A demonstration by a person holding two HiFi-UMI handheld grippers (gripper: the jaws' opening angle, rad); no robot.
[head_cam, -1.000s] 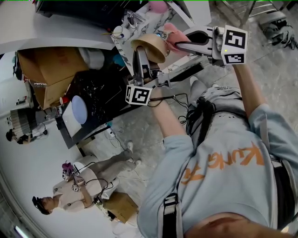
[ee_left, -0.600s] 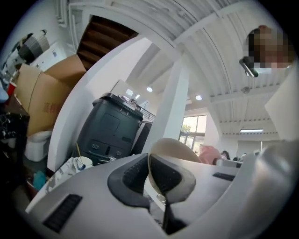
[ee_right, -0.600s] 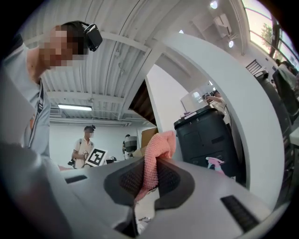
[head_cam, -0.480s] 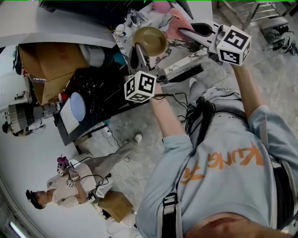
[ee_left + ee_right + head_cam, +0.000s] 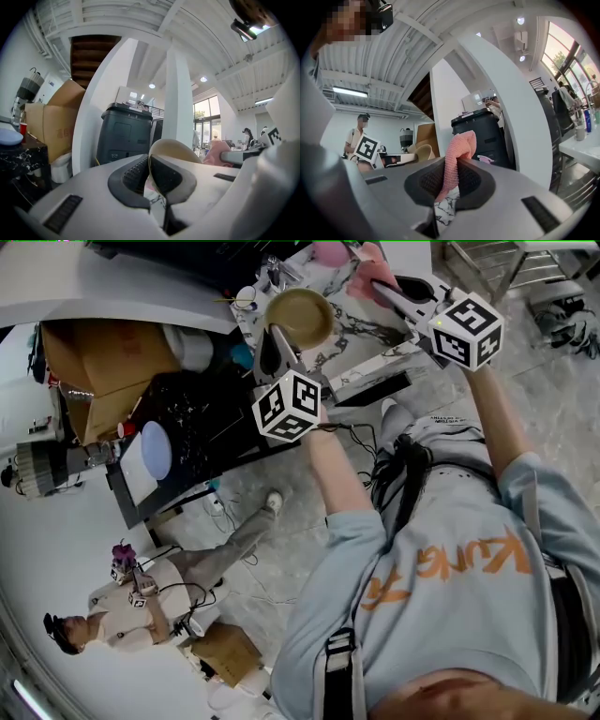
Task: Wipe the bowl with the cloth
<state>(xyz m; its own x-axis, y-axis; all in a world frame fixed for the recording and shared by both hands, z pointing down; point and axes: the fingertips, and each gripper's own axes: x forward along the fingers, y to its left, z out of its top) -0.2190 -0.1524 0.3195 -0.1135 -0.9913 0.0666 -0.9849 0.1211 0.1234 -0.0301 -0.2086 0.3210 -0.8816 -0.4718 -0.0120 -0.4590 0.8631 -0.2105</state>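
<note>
your left gripper (image 5: 149, 168) pinches the rim of the bowl (image 5: 298, 317); your right gripper (image 5: 451, 182), beside the bowl without touching it, pinches the pink cloth (image 5: 458, 152).

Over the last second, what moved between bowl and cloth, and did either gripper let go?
The right gripper pulled the pink cloth away from the bowl, up and right in the head view; they are now apart. The left gripper rolled, turning the bowl from side-on to opening toward the camera. Unchanged: left jaws shut on the bowl's rim, right jaws shut on the cloth.
</note>
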